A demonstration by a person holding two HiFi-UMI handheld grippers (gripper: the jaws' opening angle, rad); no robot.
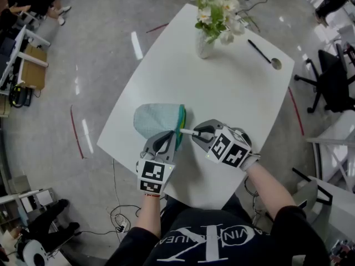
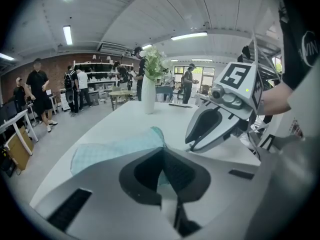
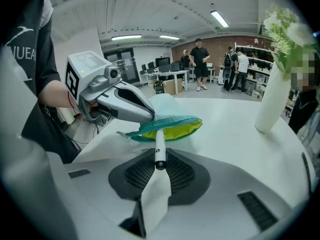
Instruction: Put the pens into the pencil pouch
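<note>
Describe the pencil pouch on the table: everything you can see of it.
The pencil pouch is a soft, flat bag of pale mint fabric with a fine checked weave, a green zip edge and a yellow lining. It lies on the white table near the person, mouth open toward the grippers. The left gripper is shut on its upper zip edge, holding the mouth open. The white pen in the right gripper points into the opening, tip at the mouth.

My left gripper and right gripper have grey shells with dark meshed pads, and each carries a white cube printed with black square markers. I wear a black short-sleeved T-shirt with white lettering across the chest.
</note>
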